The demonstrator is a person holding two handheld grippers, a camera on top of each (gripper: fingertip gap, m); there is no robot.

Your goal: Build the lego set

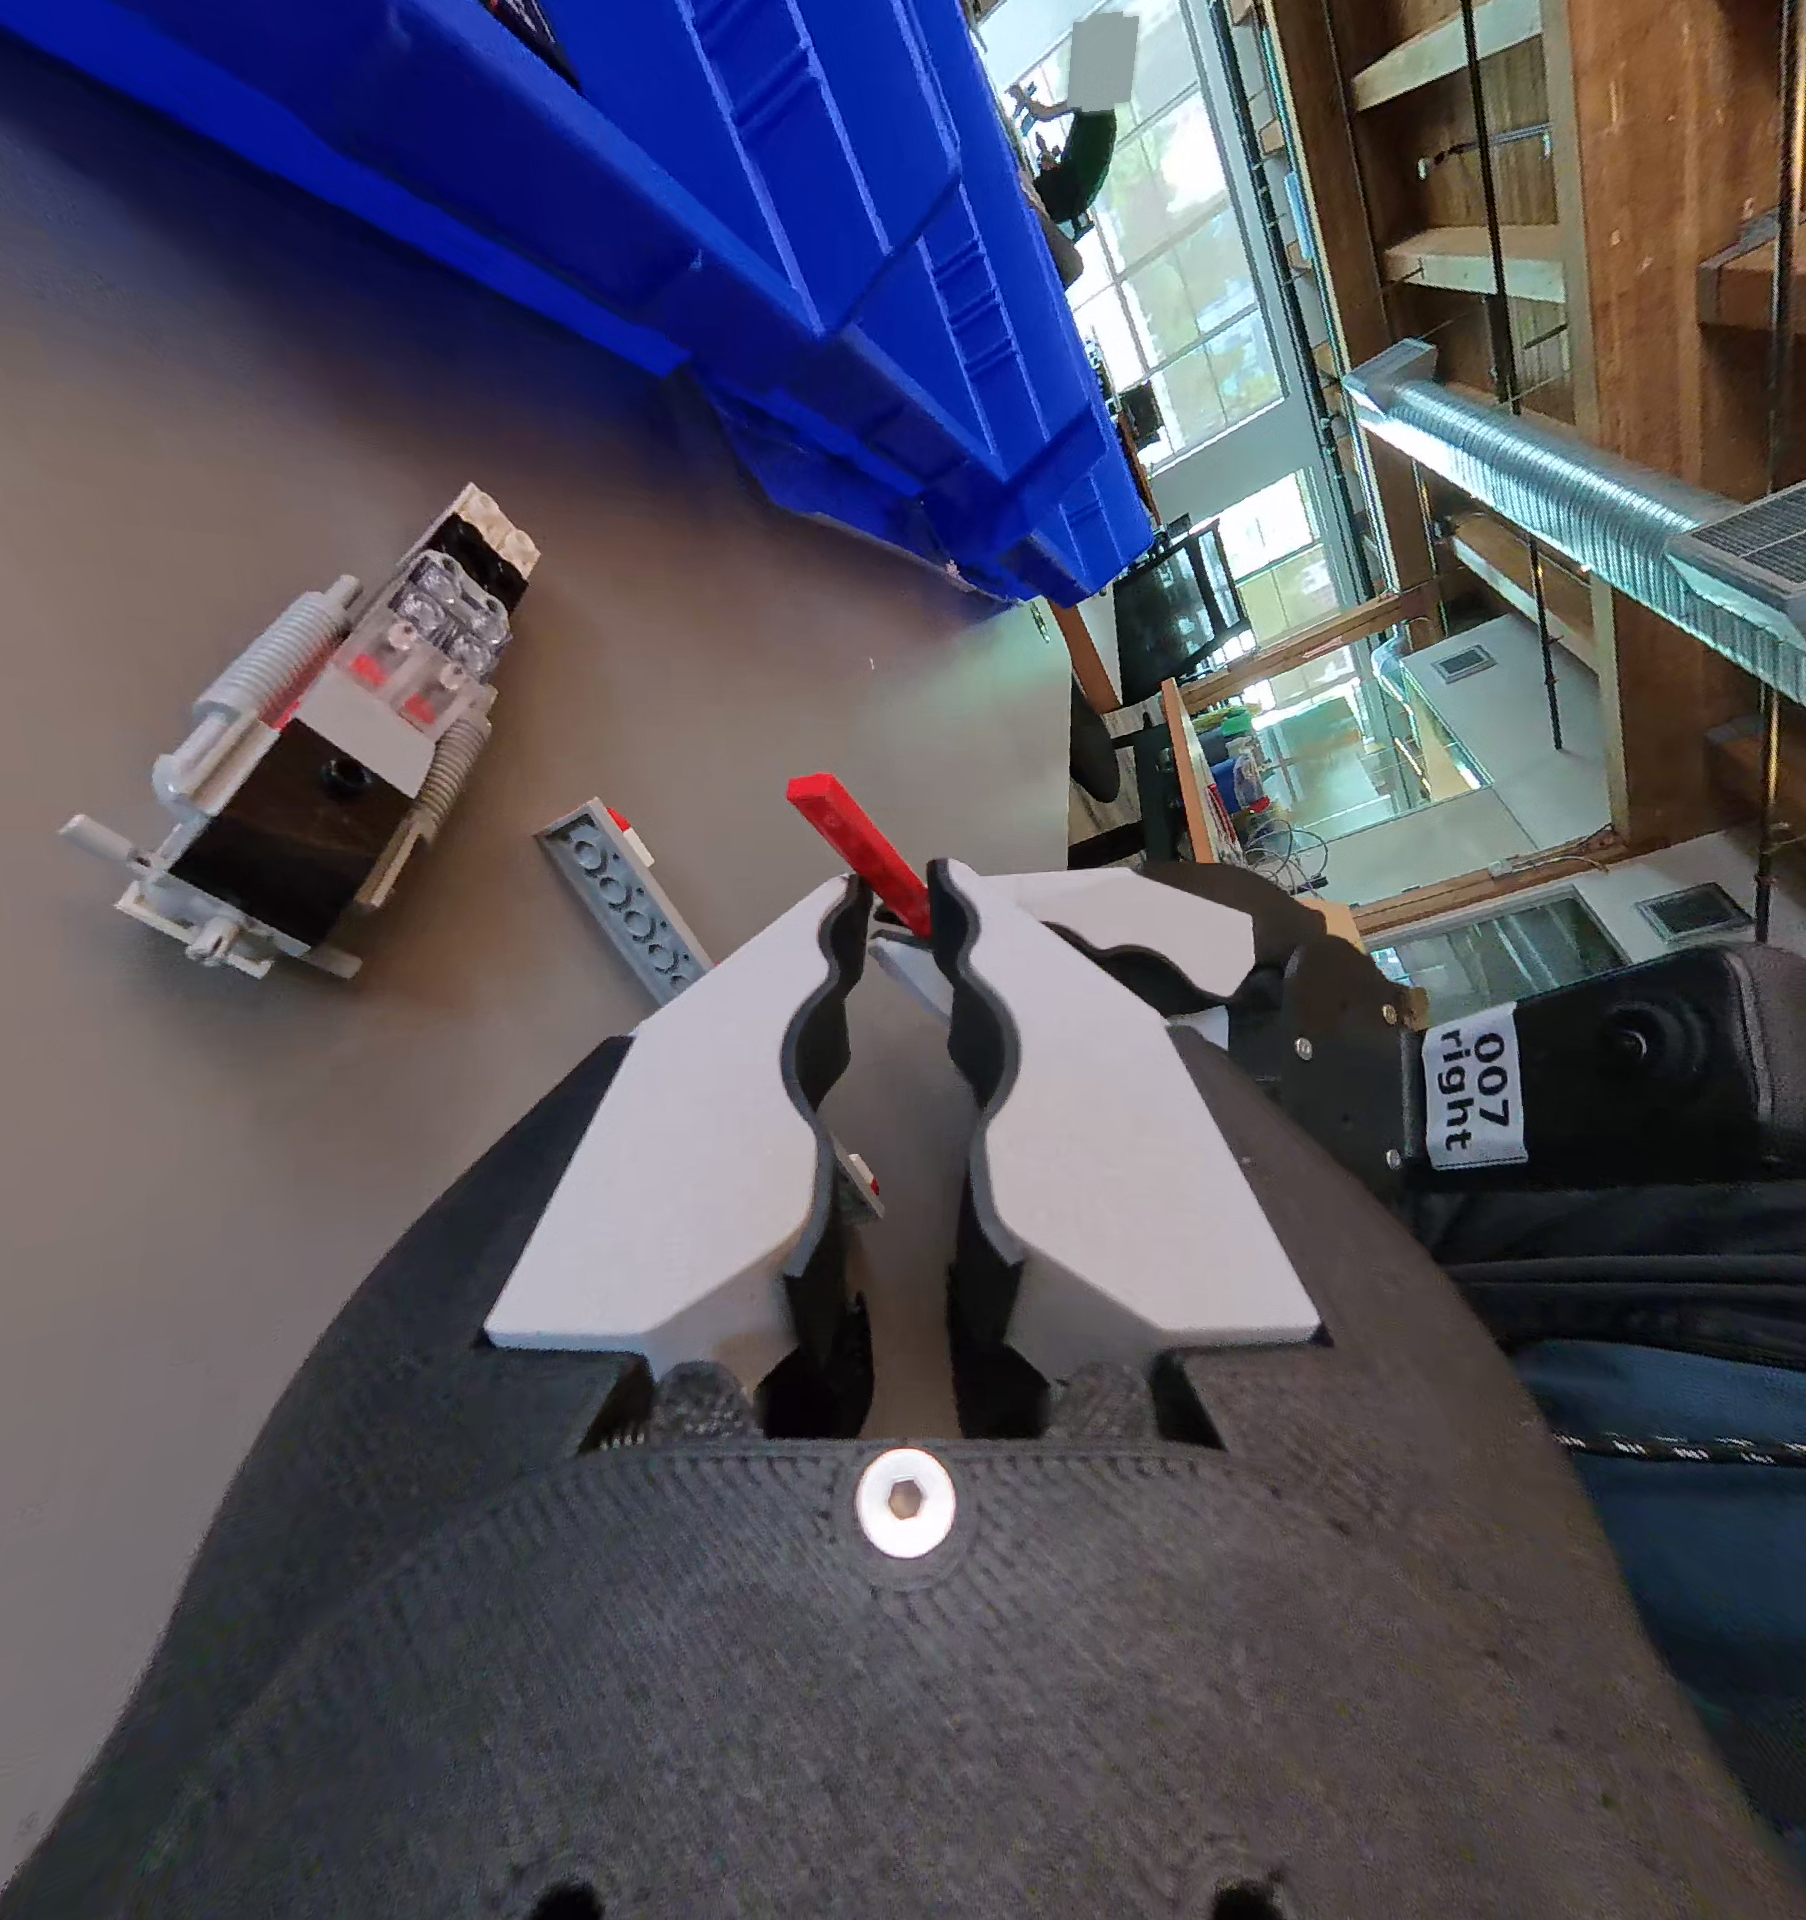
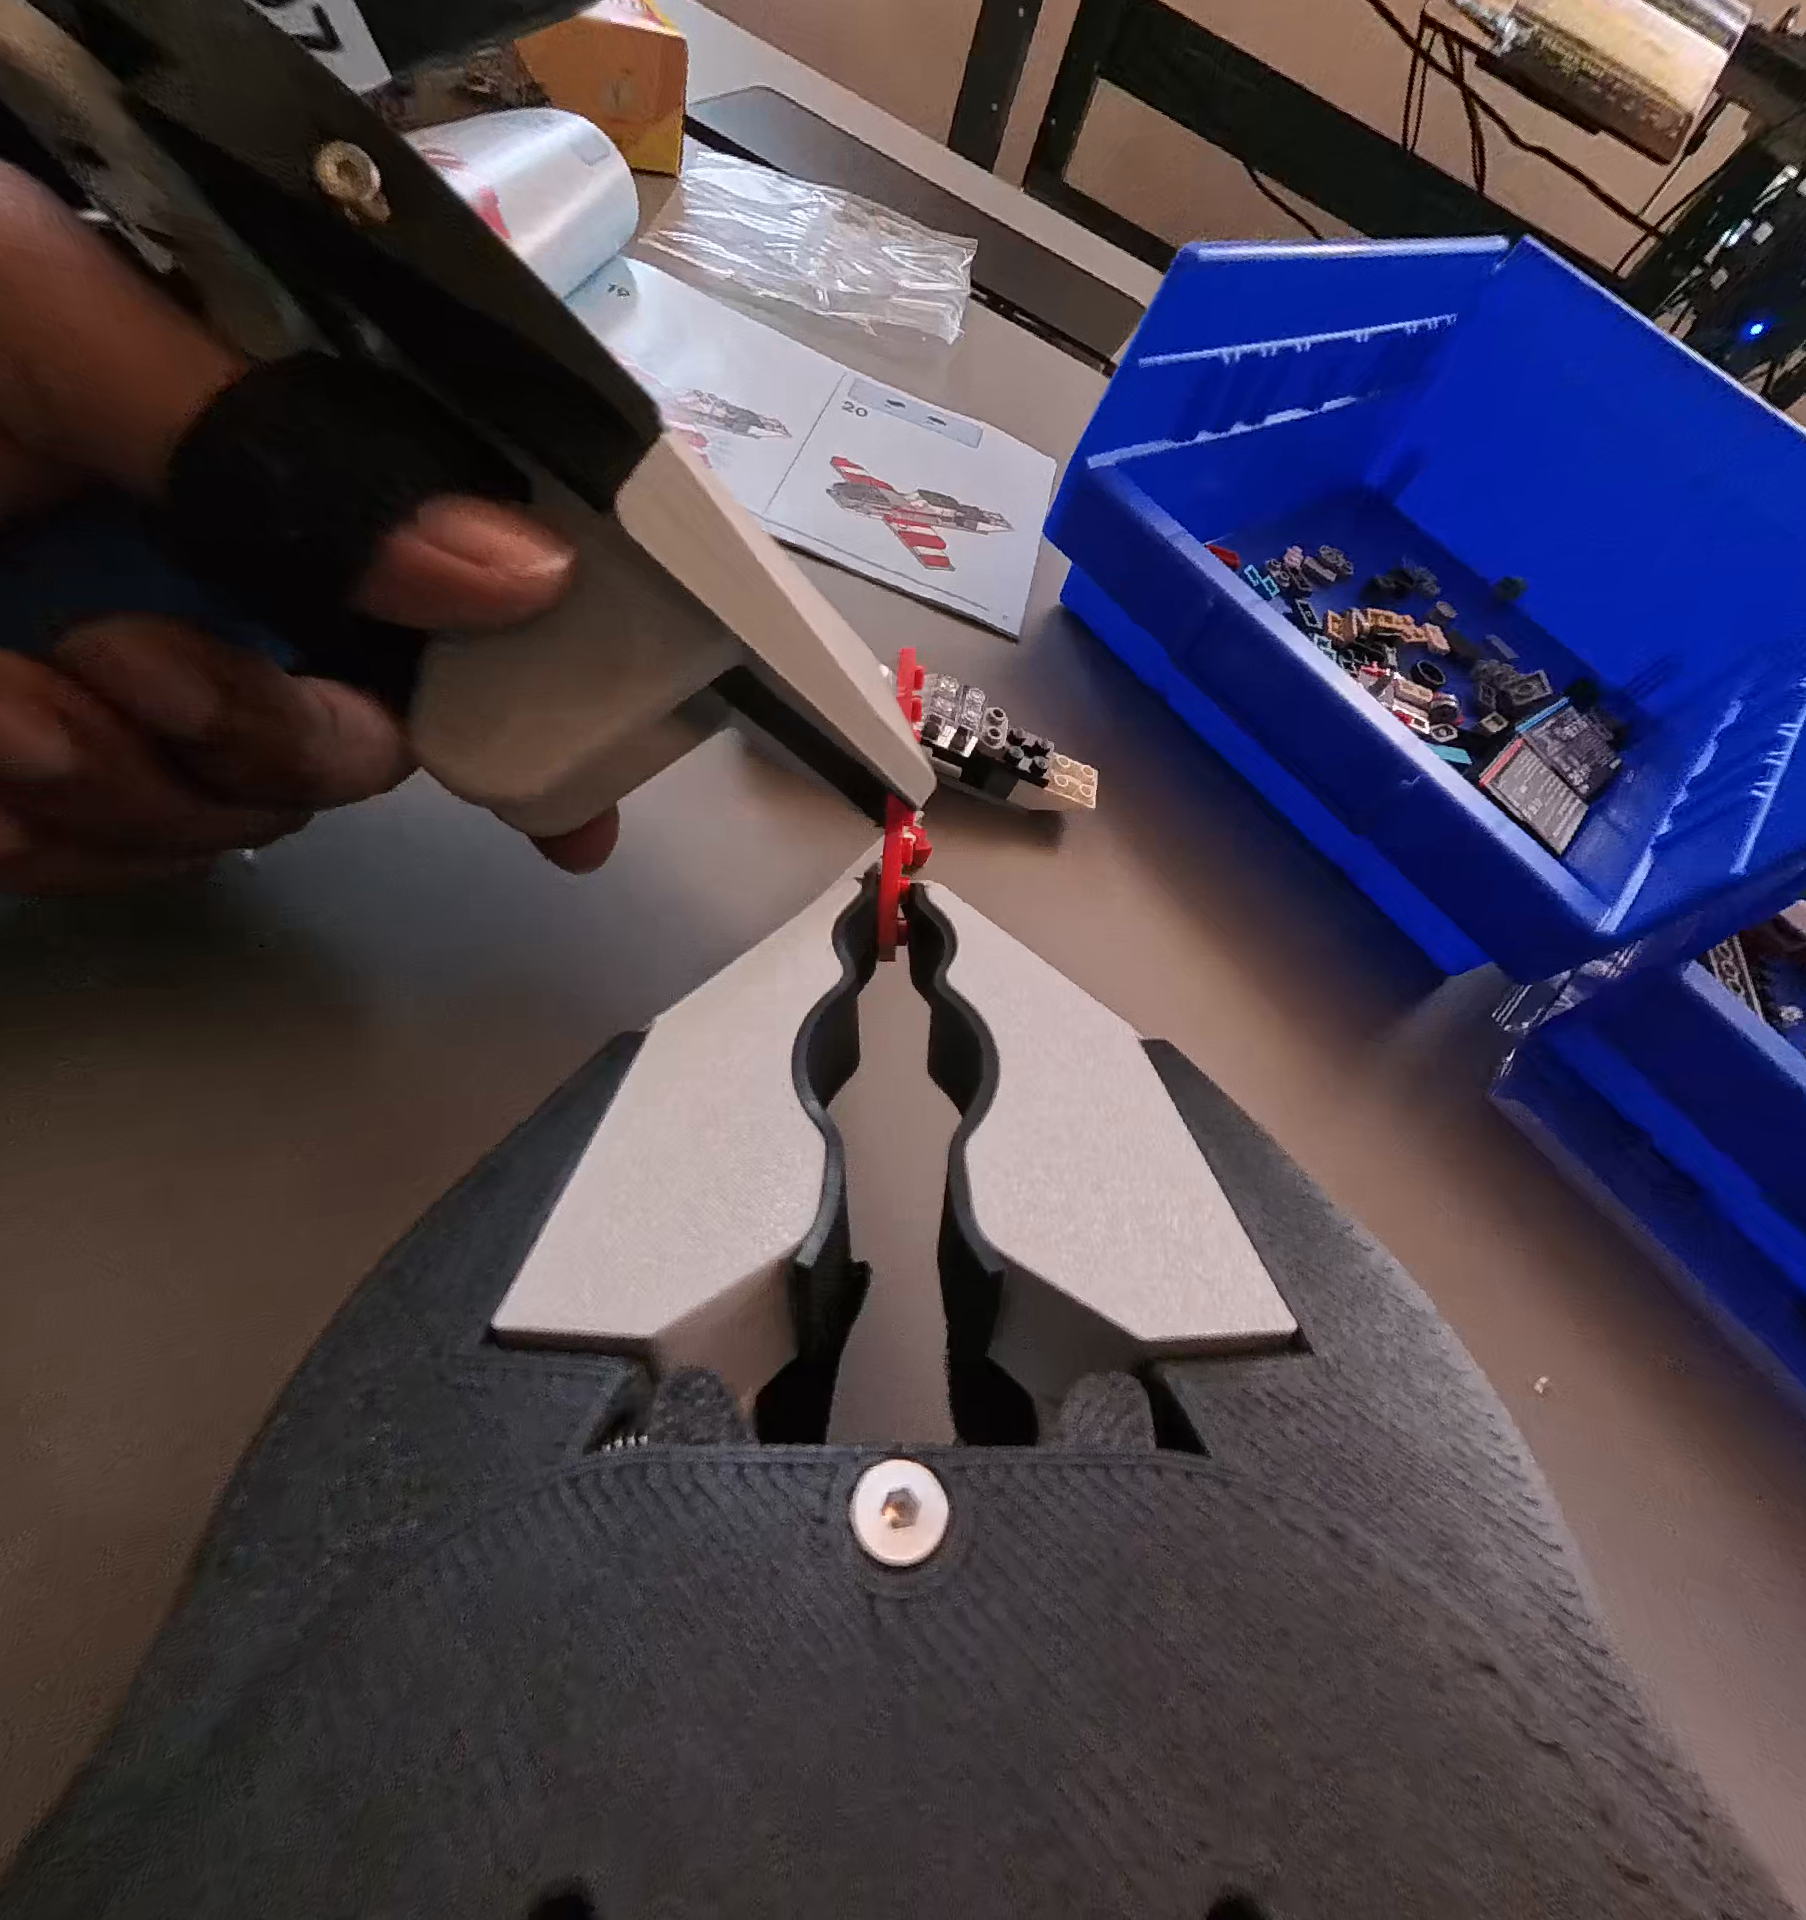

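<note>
A thin red plate stands on edge above the table. My right gripper is shut on its near end, both pads pressed to its flat faces. My left gripper reaches in from the upper left of the right wrist view, its fingertip over the plate's middle. In the left wrist view the red plate sticks out between the left pads. It lies against the right pad, with a dark gap at the left pad. A white finger of the right gripper comes in from the right.
The part-built black, grey and clear model lies on the grey table. A long grey plate lies near it. Blue bins with loose pieces stand at right. An instruction booklet and plastic bag lie behind. The tips of both grippers are at nearly the same place. The long grey plate is about equally far from each gripper, around 5 cm.
</note>
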